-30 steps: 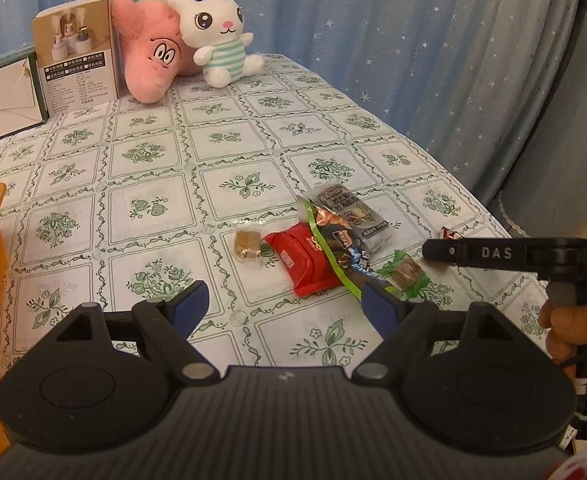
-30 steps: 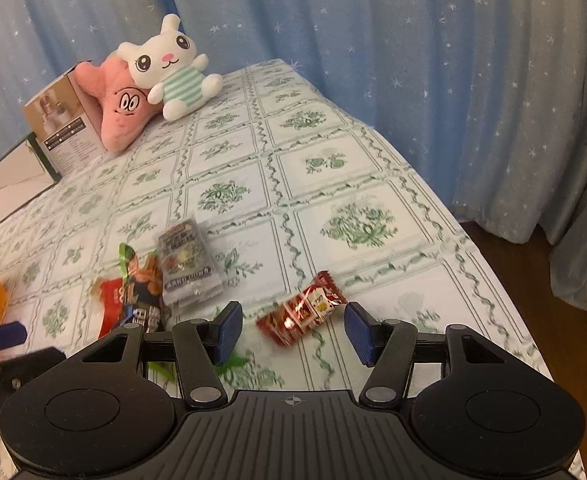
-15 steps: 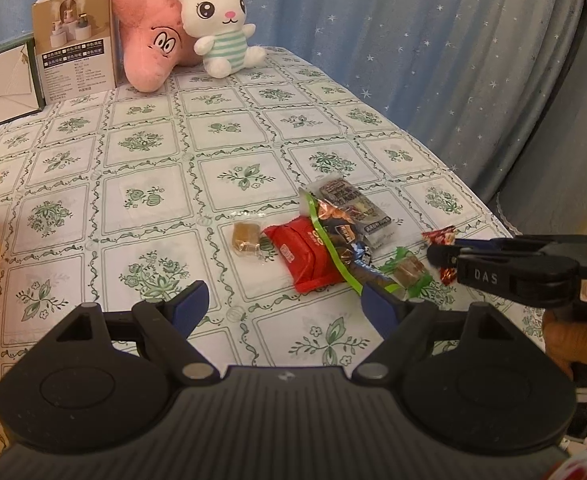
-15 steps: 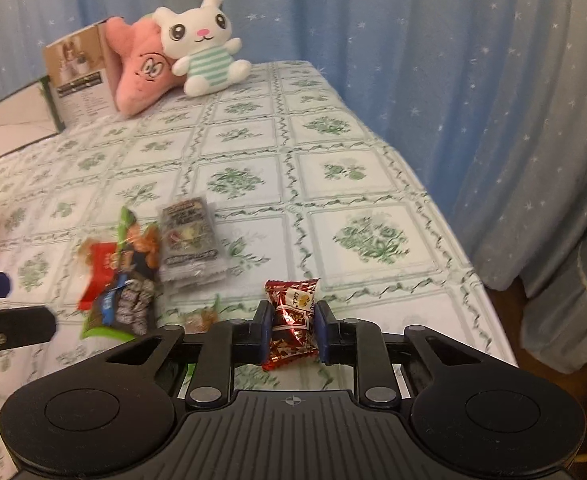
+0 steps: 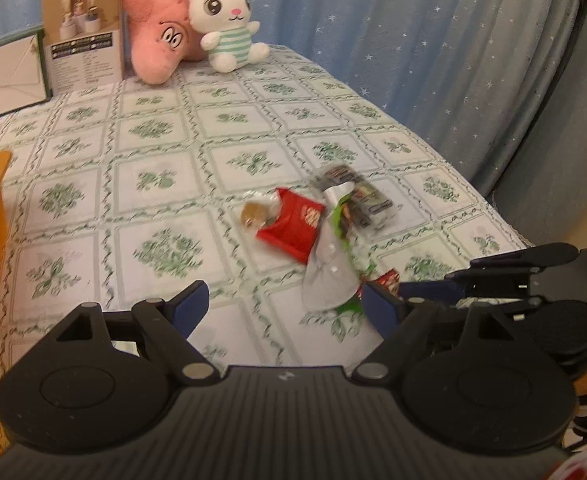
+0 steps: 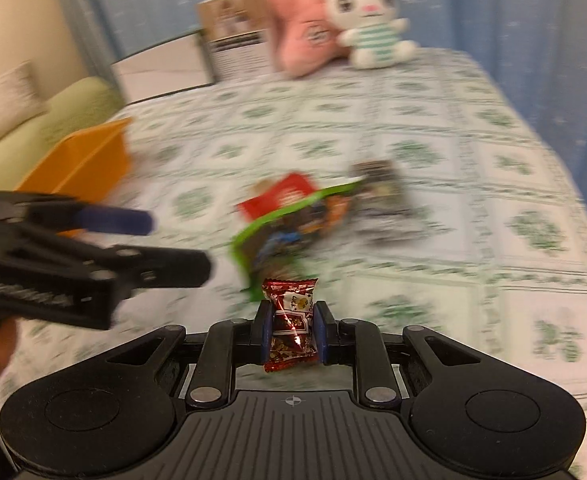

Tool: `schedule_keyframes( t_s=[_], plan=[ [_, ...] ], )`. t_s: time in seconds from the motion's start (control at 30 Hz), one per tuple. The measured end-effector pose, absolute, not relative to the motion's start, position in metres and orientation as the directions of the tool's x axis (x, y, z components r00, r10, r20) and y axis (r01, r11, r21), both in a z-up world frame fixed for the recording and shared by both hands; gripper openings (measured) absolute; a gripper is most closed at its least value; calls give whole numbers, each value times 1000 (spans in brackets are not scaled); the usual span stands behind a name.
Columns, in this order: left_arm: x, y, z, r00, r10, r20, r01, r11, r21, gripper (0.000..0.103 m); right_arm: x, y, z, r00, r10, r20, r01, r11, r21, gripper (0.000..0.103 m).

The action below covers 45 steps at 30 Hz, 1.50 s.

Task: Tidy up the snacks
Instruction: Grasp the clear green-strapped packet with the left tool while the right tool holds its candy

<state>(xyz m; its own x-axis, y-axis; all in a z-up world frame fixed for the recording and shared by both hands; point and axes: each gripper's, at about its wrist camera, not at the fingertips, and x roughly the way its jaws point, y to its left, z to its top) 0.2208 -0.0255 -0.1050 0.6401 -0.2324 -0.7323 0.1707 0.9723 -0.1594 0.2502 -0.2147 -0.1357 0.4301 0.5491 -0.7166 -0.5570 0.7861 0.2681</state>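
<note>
Orange bin [image 6: 89, 156]: seen at the far left of the table [image 5: 221, 128], well apart from the snack pile; only one wall is shown in the left wrist view, while its open top is glimpsed, blurred, from the right wrist.

Left gripper [image 5: 283, 304]: held above the tablecloth with the jaws spread wide and nothing between them; from the right wrist view it is seen side-on at the left edge, close to the carried candy.

Snack pile: a red packet [image 5: 293, 222], a small tan sweet [image 5: 252, 214] just beside it, a green-edged packet [image 6: 293, 220] and a clear grey packet [image 5: 357, 190] are left lying together mid-table — none yet sorted.

Red candy [image 6: 291, 326]: pinched upright between the pads of the right gripper [image 6: 292, 330], raised off the cloth.

Right gripper: pressed together on the candy's narrow middle; in the left wrist view only its side is shown, with a sliver of the red wrapper.

Risk: the glossy wrapper could be squeezed out of so small a grip if the gripper is swung quickly — heavy blur in the right wrist view suggests speed. A collision between the two grippers is also judged possible, since they sit near each other on the path toward the bin.

Hidden: the bin's contents cannot be told from either view.
</note>
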Motion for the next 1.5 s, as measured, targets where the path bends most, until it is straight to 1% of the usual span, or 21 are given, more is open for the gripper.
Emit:
schedule_keyframes(
  t_s=[0.07, 0.13, 0.4, 0.47, 0.5, 0.57, 0.67, 0.83, 1.0, 1.1, 1.23, 1.33, 1.5],
  plan=[
    [216, -21, -109, 633, -231, -739, 167, 973, -160, 82, 247, -212, -136, 440, 540, -717, -553, 792, 257, 22],
    [214, -20, -112, 624, -238, -744, 178, 971, -161, 81, 249, -216, -136, 468, 517, -717, -505, 822, 263, 22],
    [230, -38, -105, 633, -315, -707, 258, 947, -191, 70, 259, -243, -125, 557, 436, -707, -364, 893, 265, 22],
    [241, -47, -104, 631, -324, -705, 280, 943, -182, 56, 260, -249, -123, 570, 421, -705, -333, 904, 270, 22],
    [247, -52, -104, 629, -326, -706, 291, 941, -175, 52, 261, -252, -123, 574, 415, -706, -318, 907, 276, 21],
    [257, -60, -104, 620, -337, -708, 317, 934, -167, 36, 263, -255, -123, 579, 403, -709, -297, 914, 277, 21],
    [272, -68, -109, 592, -352, -725, 340, 925, -171, 34, 263, -260, -124, 584, 387, -713, -275, 921, 275, 21],
    [293, -71, -120, 554, -346, -757, 351, 922, -164, 34, 264, -263, -126, 588, 381, -714, -255, 925, 283, 21],
    [307, -77, -129, 511, -328, -794, 367, 919, -144, 30, 264, -263, -127, 590, 376, -715, -245, 927, 285, 21],
    [308, -80, -129, 517, -308, -799, 371, 921, -115, 23, 264, -262, -127, 590, 374, -716, -243, 928, 284, 21],
    [306, -76, -127, 505, -320, -802, 372, 919, -132, 22, 264, -263, -127, 591, 369, -717, -236, 929, 284, 21],
    [296, -68, -119, 511, -342, -788, 363, 917, -163, 22, 263, -264, -125, 594, 367, -716, -227, 930, 288, 21],
    [273, -50, -106, 529, -348, -774, 314, 928, -203, 22, 259, -261, -117, 597, 374, -710, -232, 927, 294, 21]
  ],
)
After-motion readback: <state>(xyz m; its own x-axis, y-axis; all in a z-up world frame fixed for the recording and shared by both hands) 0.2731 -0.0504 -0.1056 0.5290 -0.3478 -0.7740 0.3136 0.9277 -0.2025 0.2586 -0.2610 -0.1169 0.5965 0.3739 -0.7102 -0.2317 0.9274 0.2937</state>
